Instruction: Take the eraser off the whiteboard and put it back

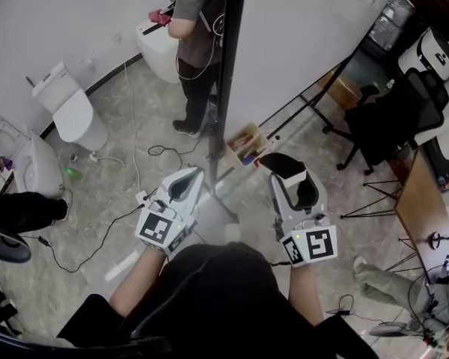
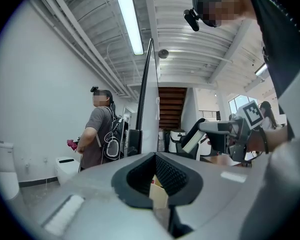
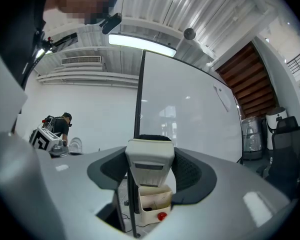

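The eraser (image 3: 150, 159) is off the whiteboard (image 3: 190, 114) and sits in the right gripper (image 3: 150, 170). The jaws are set wide and pinch it by its two opposite sides, just in front of the board's left edge, beside the dark frame post. In the head view the eraser (image 1: 286, 167) sticks out past the right gripper (image 1: 292, 172) at the tips. The left gripper (image 2: 157, 176) has its jaws spread with nothing between them; only a small box on the floor beyond shows through the gap.

The eraser looks like a light, stiff, pale plastic shell with a dark felt pad on one face. It should weigh almost nothing and will not crush, but the smooth shell could slide or twist in the pads if the grip loosens. The plastic sides are the right place to hold it, since the felt would give under pressure. The felt seems to face away from the camera, towards the board, though the wide-angle view makes that hard to judge. If it holds by a magnet, it should snap on flat near that left edge.
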The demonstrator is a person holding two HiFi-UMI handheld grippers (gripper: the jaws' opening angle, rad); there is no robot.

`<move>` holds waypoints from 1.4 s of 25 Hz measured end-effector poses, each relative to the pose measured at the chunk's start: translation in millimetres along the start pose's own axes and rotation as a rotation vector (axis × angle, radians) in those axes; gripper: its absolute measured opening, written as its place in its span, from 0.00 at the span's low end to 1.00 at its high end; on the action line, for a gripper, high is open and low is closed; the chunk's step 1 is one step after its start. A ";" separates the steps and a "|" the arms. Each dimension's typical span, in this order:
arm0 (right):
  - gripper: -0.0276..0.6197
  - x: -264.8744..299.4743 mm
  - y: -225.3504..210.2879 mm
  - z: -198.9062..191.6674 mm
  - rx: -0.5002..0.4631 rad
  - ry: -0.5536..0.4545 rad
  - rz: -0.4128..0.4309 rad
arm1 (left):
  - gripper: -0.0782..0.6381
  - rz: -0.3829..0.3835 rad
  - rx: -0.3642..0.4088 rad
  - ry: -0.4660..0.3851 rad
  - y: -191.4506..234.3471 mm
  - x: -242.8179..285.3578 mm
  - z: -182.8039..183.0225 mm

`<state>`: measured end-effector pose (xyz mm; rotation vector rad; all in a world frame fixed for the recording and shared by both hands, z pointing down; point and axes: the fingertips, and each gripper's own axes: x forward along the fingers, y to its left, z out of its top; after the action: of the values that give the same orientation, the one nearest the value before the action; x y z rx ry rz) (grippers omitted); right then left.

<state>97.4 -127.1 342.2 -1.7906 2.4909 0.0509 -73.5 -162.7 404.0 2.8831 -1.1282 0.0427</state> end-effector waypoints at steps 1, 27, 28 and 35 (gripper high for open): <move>0.46 -0.5 0.7 0.6 -0.001 -0.001 -0.002 | 0.12 -0.003 0.002 0.000 -0.5 0.0 1.4; 0.46 -1.4 -6.5 -3.6 -0.002 0.008 -0.017 | 0.12 -0.004 -0.025 -0.017 -3.2 5.4 0.9; 0.46 -0.3 -8.0 -3.9 -0.001 0.008 -0.017 | 0.12 -0.003 -0.026 -0.021 -2.7 7.5 1.5; 0.46 -0.1 -12.5 -4.4 0.000 0.003 -0.010 | 0.12 -0.005 -0.032 -0.015 -6.4 12.9 0.3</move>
<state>109.1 -131.3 346.8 -1.8046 2.4834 0.0470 -59.7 -166.8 404.1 2.8630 -1.1132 0.0020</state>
